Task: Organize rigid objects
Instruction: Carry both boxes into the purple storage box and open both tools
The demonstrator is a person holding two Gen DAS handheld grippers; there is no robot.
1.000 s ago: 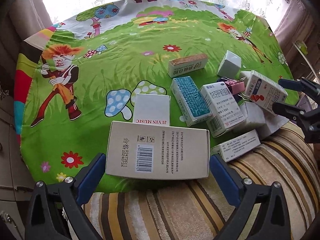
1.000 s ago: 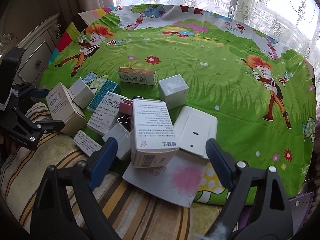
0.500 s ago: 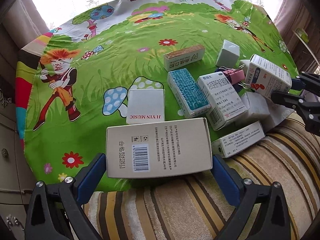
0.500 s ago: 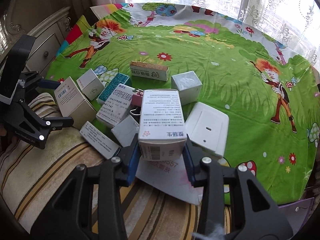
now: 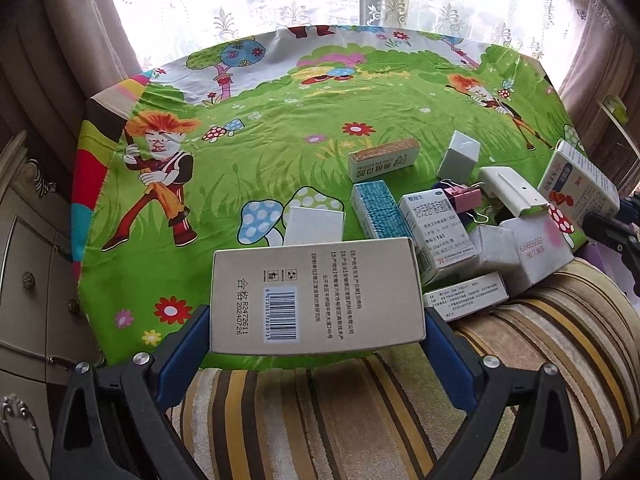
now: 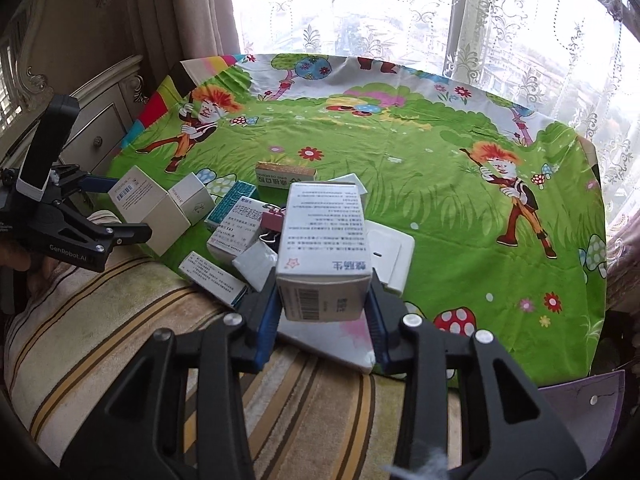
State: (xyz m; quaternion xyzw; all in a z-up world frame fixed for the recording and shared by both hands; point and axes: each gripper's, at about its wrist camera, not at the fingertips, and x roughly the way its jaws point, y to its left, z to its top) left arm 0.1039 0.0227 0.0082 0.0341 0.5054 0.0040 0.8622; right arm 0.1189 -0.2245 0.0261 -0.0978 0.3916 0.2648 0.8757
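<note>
Both claws raised, two boxes point(image 5: 316, 296) point(image 6: 324, 252) gripped

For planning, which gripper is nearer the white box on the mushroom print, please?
Left. The left gripper, holding a grey carton, is right beside the white box; the right gripper is across the pile.
</note>
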